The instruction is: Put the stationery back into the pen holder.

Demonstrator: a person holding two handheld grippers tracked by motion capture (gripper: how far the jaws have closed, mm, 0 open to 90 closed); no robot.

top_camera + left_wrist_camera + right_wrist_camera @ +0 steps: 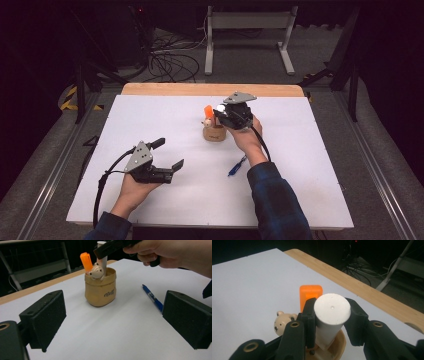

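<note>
High view shows the white table [150, 120] first, with the tan holder [214, 133] near its middle. The right gripper [332, 315] is above this holder and its jaws are closed on the white marker [331, 315], which stands in the holder beside an orange marker [310, 295] (a small bear figure [96, 271] hangs on the rim). The left gripper [167, 154] rests wide open, holding nothing. A blue pen [236, 166] lies on the table near the right forearm.

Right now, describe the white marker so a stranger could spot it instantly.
On the white table, find the tan bear-faced pen cup near the middle. The white marker stands in it, clamped by the right hand-held gripper; its neighbour, the orange marker, stands free.
</note>
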